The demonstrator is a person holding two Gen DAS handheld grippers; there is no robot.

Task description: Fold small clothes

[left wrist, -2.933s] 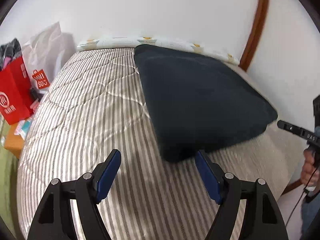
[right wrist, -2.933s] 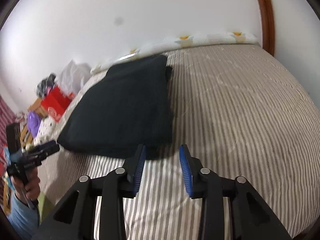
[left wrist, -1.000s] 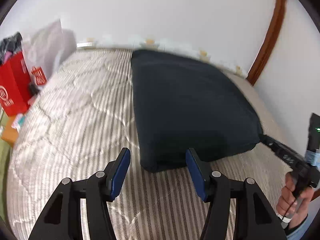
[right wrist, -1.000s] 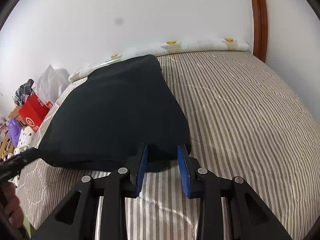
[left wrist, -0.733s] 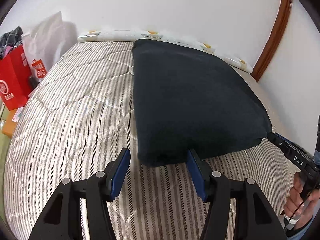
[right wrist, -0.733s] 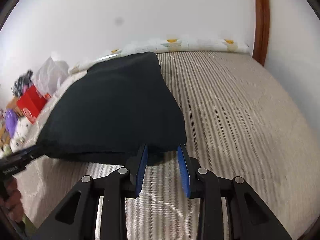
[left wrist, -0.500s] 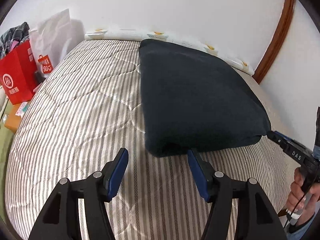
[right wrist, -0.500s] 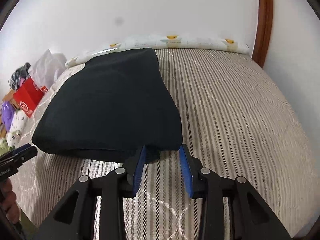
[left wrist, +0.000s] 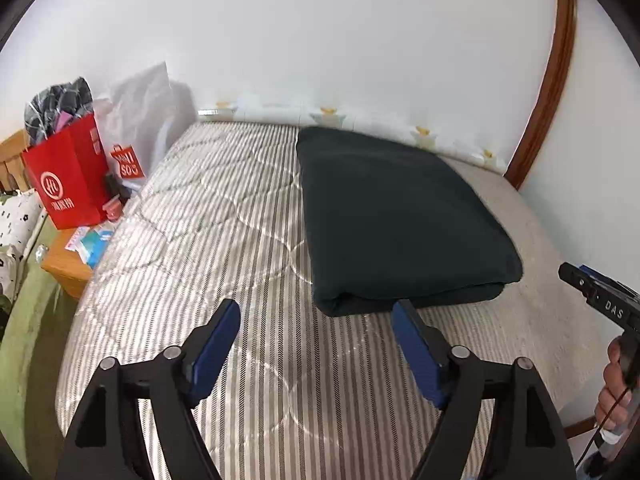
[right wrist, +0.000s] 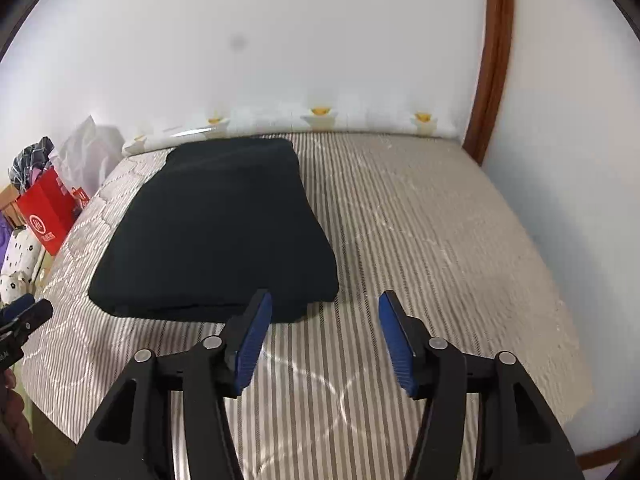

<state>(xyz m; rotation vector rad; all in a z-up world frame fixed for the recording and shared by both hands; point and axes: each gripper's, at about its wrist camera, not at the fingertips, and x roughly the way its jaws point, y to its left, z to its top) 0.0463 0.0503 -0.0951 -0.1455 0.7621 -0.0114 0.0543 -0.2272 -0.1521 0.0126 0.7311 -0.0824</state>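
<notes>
So the dark navy folded garment (left wrist: 400, 216) is lying flat on the striped quilted bed (left wrist: 208, 240), a tidy rectangle with layers showing at its near edge. My left claw (left wrist: 316, 332) and right claw (right wrist: 322, 330) both gape wide, gripping nothing, just short of that edge. Looks pretty much finished, maybe one more fold.

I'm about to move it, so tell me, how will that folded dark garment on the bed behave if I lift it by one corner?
The folded dark garment looks soft and would likely sag. Its layered near edge suggests the fold could fall open. Both the left claw and the right claw are open and off it.
</notes>
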